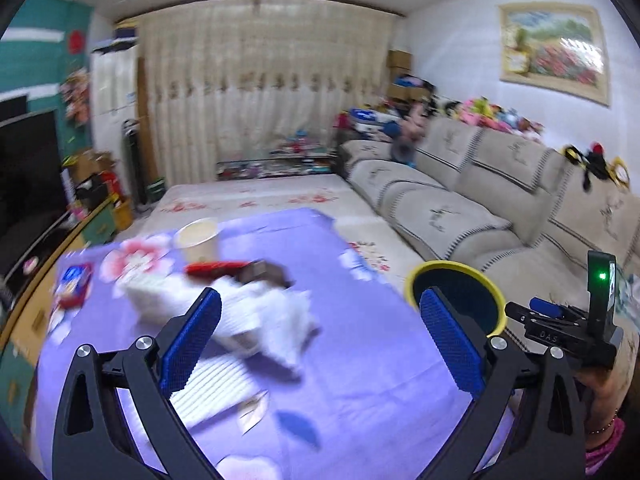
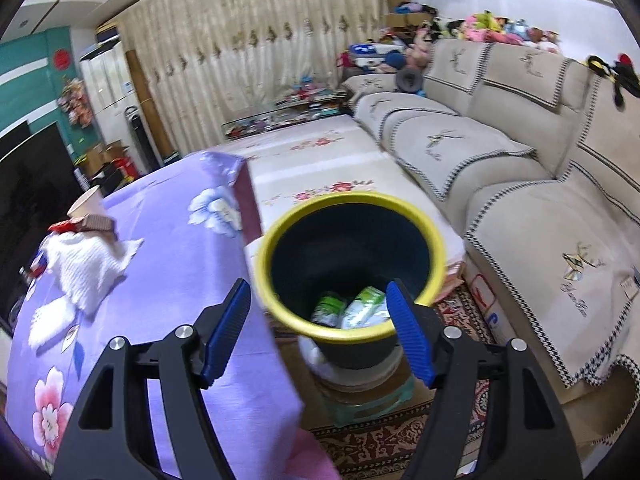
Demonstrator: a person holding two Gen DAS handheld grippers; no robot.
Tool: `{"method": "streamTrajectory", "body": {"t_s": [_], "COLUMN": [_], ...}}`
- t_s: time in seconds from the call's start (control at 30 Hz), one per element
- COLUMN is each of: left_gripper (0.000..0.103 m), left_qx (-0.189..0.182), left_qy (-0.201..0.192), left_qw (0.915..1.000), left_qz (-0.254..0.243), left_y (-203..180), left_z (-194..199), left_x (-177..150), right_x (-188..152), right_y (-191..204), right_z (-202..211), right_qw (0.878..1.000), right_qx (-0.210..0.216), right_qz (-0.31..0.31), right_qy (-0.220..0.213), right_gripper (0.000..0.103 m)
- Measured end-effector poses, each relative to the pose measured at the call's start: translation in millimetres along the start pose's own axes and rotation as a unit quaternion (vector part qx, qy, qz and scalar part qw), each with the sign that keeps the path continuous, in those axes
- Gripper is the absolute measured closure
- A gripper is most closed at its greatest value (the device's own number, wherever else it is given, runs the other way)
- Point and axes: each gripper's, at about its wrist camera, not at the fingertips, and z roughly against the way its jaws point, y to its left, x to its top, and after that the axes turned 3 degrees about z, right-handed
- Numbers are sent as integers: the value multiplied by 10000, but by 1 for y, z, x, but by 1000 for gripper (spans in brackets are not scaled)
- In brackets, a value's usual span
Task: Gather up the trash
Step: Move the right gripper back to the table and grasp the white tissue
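Left claw (image 1: pixel 320 344) spread wide, empty; crumpled tissue (image 1: pixel 256 316) between tips, centre frame. Right claw (image 2: pixel 320 334) spread, empty, over bin (image 2: pixel 434 236).

You're in a living room. Cream pleated curtains (image 1: pixel 264 92) fill the back wall, top centre – closed, with light glowing through. Beige sectional sofa (image 1: pixel 472 200) runs down the right side, plush toys (image 2: pixel 496 26) heaped along its back. Framed floral painting (image 1: pixel 554 50) upper right on the white wall. Left edge: teal wall panel (image 1: pixel 36 60) and a dark TV screen (image 1: pixel 28 168). Centre: a table under a purple flowered cloth (image 2: pixel 192 264), and beyond it a pale surface with red flower print (image 1: pixel 264 200). Lower right of the right wrist view – a patterned red rug (image 2: pixel 384 444) on the floor.
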Motion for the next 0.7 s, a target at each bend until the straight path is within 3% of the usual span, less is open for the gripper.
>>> {"method": "streamTrajectory", "body": {"t_s": [0.17,0.37,0.57,0.7], "left_gripper": [5,5,5,5], "left_qx": [534,1258,1557,1569], "left_qy": [-66,-135,-163,-134], "left_qw": [9980,9898,9826,9816], "left_qz": [318,662,999,1083], "left_y": [52,110,152,163], "left_z": [27,55,67,67], "left_x": [-21,-43,-56,-57], "right_x": [1,-1,-6,-13], "right_y": [44,105,182,229], "right_z": [-7,-20,-28,-36], "right_qw": [9987,9919,9757,9645], "right_qx": [343,934,1661,1884], "right_qz": [358,810,1373,1799], "right_qy": [115,283,386,428], "right_gripper": [36,36,36,36]}}
